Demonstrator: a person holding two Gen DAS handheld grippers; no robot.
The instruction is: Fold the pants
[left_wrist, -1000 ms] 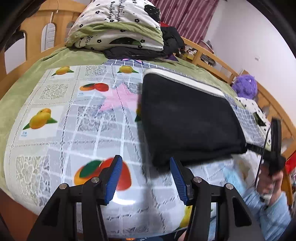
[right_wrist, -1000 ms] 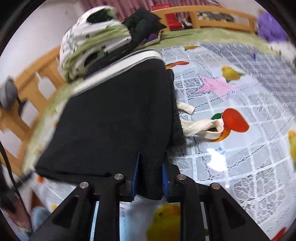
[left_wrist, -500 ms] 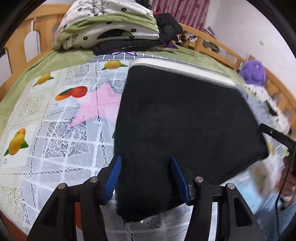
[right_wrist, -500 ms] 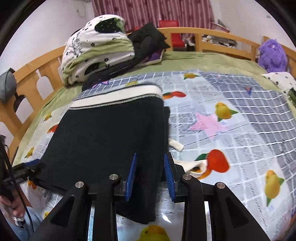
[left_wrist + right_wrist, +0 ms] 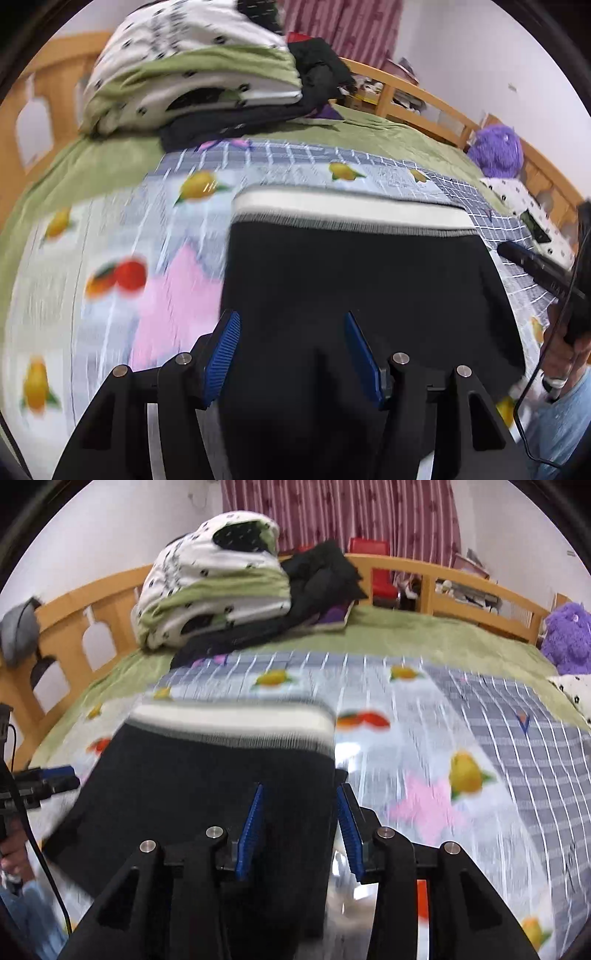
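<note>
Nearest, left claw: blue pads apart w/ gap to spare, abt half open; black fabric of pants lies under and btwn them, pads not pinching it. Holding nothing, as far as I can see.
Right claw: jaws opening now; right edge of pants runs btwn the pads but pads look clear of the cloth, so no grip.
Pants: lying flat on fruit-print cover of the bed, a compact black rectangle, near edge at both claws.
Waistband: white w/ grey ribbing, at far end of the rectangle, straight and flat.
Progress: judging by shape, most folding done. No legs trail out, edges roughly squared. Prob. left: maybe one more fold or a smoothing pass; can't tell how many layers are stacked.
Far left: folded quilt pile, white/green w/ black dots, on dark clothes, well apart from pants.
Far right: purple plush toy by the wooden bed rail.
Back: red-striped curtain.
</note>
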